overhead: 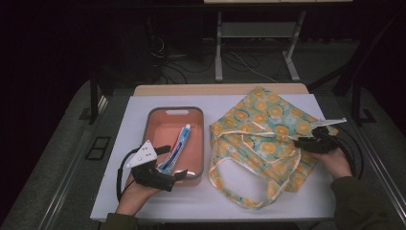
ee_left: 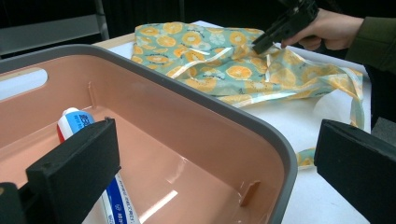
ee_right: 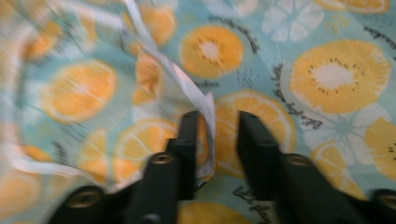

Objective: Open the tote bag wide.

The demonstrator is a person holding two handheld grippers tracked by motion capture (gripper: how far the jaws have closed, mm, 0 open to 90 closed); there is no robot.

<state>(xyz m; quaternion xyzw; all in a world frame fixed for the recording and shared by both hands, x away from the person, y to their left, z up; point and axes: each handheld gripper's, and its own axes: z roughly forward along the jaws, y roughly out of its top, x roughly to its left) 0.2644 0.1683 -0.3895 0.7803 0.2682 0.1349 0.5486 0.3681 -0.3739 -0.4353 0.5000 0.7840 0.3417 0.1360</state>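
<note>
Left tongs [overhead: 173,164] gape astride the bin [overhead: 148,120] rim; right tongs [ee_right: 215,122] part-closed straddle a bag [overhead: 268,120] fold.

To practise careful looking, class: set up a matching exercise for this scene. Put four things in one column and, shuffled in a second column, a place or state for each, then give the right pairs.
Things
1. toothpaste tube
2. tray
3. fabric bag
4. left gripper

Places or states
A. spread flat on the table, printed with orange slices
B. jaws wide apart at the tray's near rim
C. lying inside the tray
D. peach-coloured inside, with a grey rim

Pairs: 1-C, 2-D, 3-A, 4-B
</note>
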